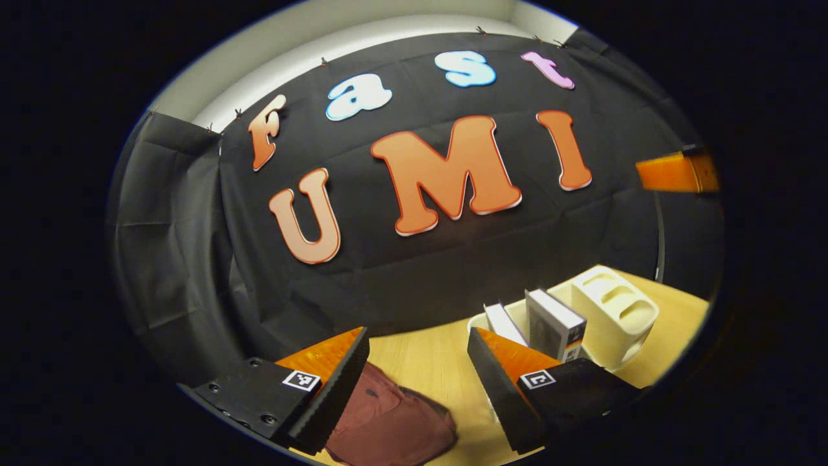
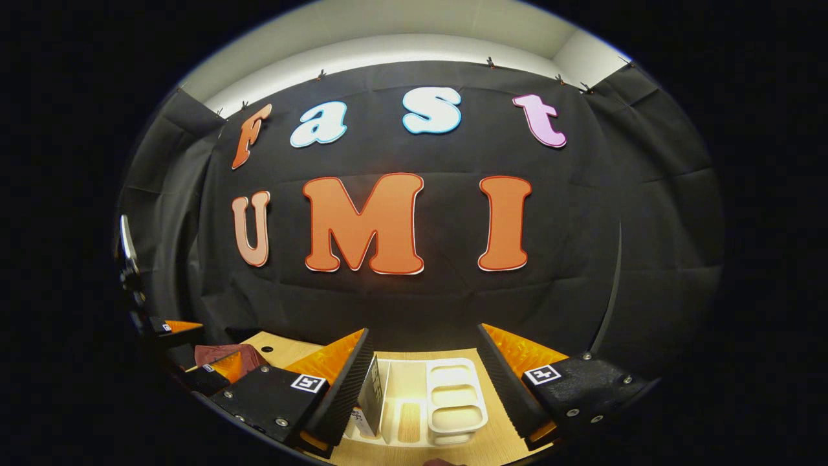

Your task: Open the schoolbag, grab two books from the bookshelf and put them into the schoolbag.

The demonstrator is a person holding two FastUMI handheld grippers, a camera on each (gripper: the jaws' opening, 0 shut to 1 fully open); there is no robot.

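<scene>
Left gripper (image 1: 419, 359) jaws spread above schoolbag (image 1: 388, 421), right gripper (image 2: 424, 356) jaws spread over bookshelf (image 2: 453, 395)

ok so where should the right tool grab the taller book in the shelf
Take the taller book by its top edge, coming down from above with one finger on each cover. It stands upright in the cream bookshelf, its upper part clear of the shelf wall, with a gap to the shorter book beside it. The right tool is already open over the shelf.

Both grippers (image 1: 418, 362) (image 2: 424, 369) wide apart, empty.
</scene>
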